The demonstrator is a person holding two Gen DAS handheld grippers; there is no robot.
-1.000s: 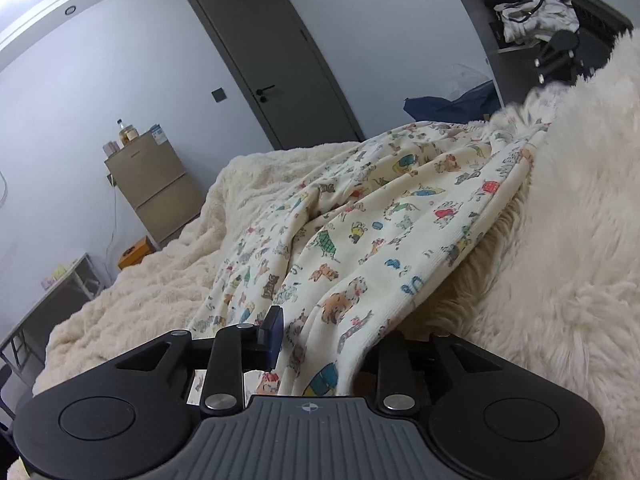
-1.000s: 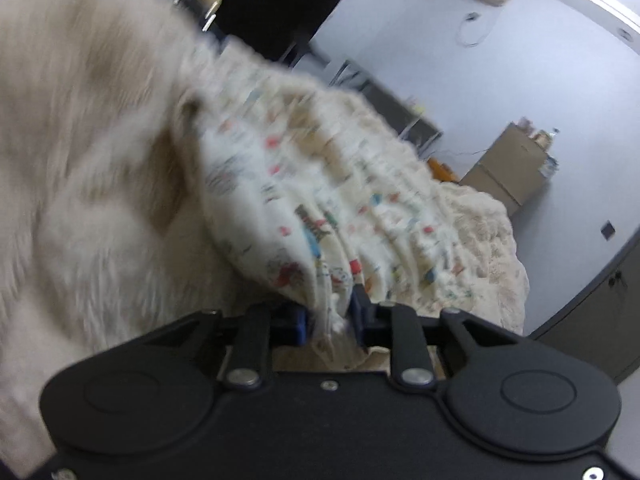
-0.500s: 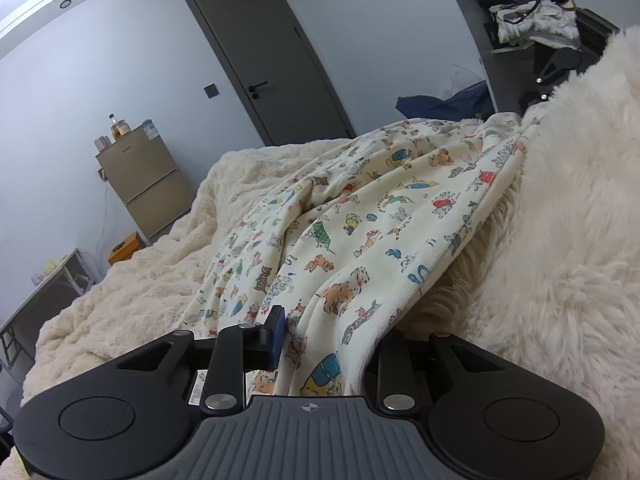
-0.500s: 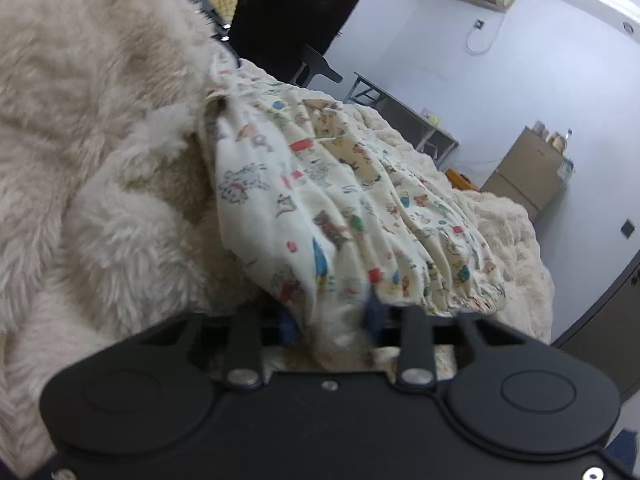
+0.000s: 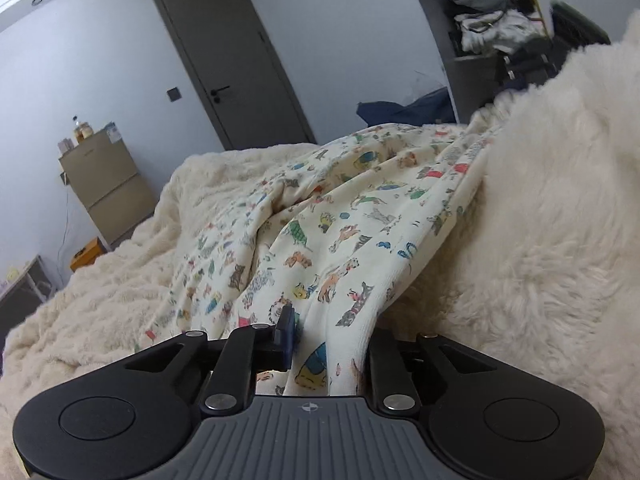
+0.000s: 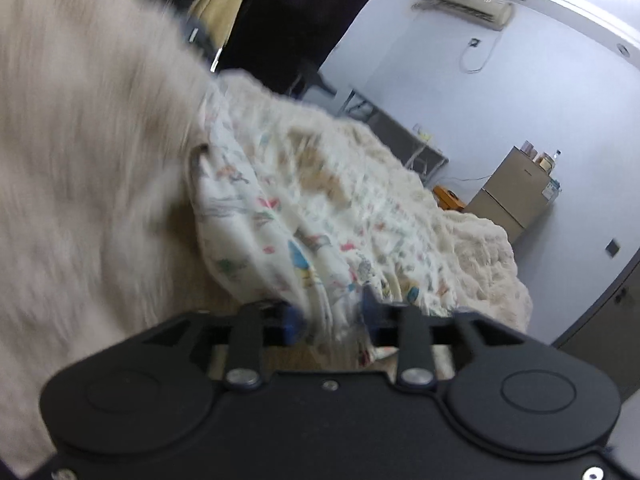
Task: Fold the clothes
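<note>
The printed garment (image 5: 360, 232) is a soft, matt cream cloth with a fine ribbed knit, covered in small coloured animal prints, and it creases in loose folds. The blanket (image 5: 560, 240) under it is long-piled, shaggy cream fleece, rough and tufted at the right and flatter and quilted-looking toward the left. The left gripper (image 5: 326, 344) has a matt black plastic body with a ridged grey panel, shiny metal screw heads and a blue, rubbery-looking pad. The right gripper (image 6: 328, 320) is the same smooth matt black plastic. The door (image 5: 240, 68) is smooth, matt grey with a dark handle.
</note>
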